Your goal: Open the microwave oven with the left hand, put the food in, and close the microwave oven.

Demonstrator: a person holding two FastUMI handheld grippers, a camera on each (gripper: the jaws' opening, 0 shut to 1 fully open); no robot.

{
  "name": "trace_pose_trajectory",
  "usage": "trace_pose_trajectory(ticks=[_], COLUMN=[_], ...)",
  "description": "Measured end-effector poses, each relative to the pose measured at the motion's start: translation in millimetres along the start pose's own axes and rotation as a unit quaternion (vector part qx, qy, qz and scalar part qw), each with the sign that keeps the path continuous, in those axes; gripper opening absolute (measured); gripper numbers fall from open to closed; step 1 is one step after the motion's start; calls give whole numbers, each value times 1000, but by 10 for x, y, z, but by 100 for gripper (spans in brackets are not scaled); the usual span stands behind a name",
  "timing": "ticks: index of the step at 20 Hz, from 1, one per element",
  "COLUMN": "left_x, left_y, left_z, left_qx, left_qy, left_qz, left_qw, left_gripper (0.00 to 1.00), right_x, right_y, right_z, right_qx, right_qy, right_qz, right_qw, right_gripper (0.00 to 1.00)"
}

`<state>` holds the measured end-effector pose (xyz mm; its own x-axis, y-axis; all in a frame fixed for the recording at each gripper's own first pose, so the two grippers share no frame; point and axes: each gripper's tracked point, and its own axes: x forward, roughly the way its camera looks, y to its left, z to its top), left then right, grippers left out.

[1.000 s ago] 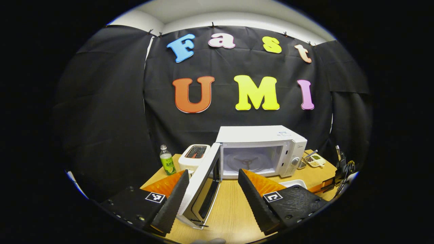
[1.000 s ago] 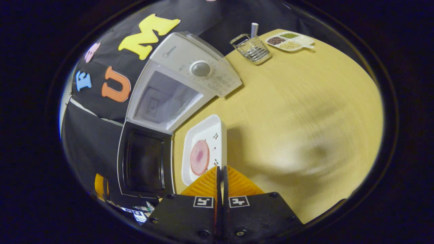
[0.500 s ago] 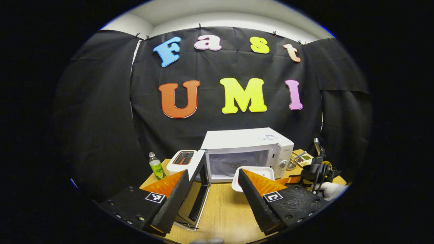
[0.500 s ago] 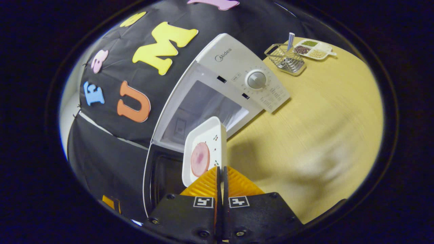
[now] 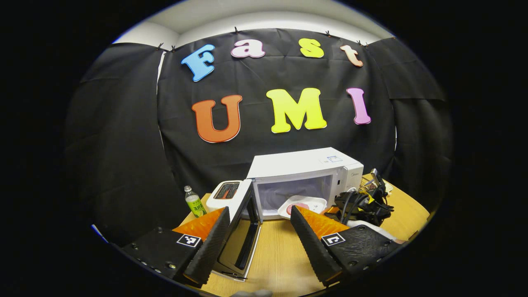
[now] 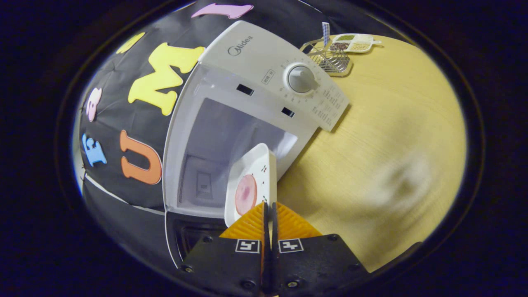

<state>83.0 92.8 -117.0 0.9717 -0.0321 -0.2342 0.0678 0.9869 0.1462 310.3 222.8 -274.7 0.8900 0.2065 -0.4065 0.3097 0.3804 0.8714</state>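
The white microwave (image 5: 305, 169) (image 6: 255, 53) stands at the back of the wooden table with its door (image 5: 243, 231) swung wide open to the left. A white plate (image 6: 253, 177) (image 5: 303, 205) carrying a pink round slice of food (image 6: 246, 194) hangs at the mouth of the microwave cavity. My right gripper (image 6: 269, 206) is shut on the plate's near rim. In the left gripper view that right gripper (image 5: 361, 206) sits to the right of the cavity. My left gripper (image 5: 258, 222) is open and holds nothing, back from the door.
A white toaster (image 5: 225, 194) and a green-labelled bottle (image 5: 194, 202) stand left of the microwave. A wire basket (image 6: 330, 57) and a divided dish of grains (image 6: 354, 41) sit to its right. Bare table (image 6: 392, 144) lies in front.
The right gripper has lifted the plate off the table and carried it to the microwave's opening. The left gripper has drawn back a little from the open door.
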Motion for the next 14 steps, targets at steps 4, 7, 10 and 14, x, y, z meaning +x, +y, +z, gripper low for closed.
trace_pose_trajectory(ticks=[4,7,10,14], left_x=[24,79,88,36], left_y=[-15,-52,-104,-64], left_z=[22,13,-73,-144], left_qx=[3,-3,-6,0], left_qy=[-5,-9,-7,-9], left_qz=[-2,-8,-15,-14], left_qw=[1000,1000,1000,1000], left_gripper=[90,91,90,91], right_x=[239,413,596,837], right_y=[106,161,192,247], right_z=[142,260,296,302], right_qx=[25,28,32,35], right_qy=[-45,-81,-100,-116], right_qz=[-4,-18,-28,-35], right_qw=[999,996,994,992], right_gripper=[4,4,3,4])
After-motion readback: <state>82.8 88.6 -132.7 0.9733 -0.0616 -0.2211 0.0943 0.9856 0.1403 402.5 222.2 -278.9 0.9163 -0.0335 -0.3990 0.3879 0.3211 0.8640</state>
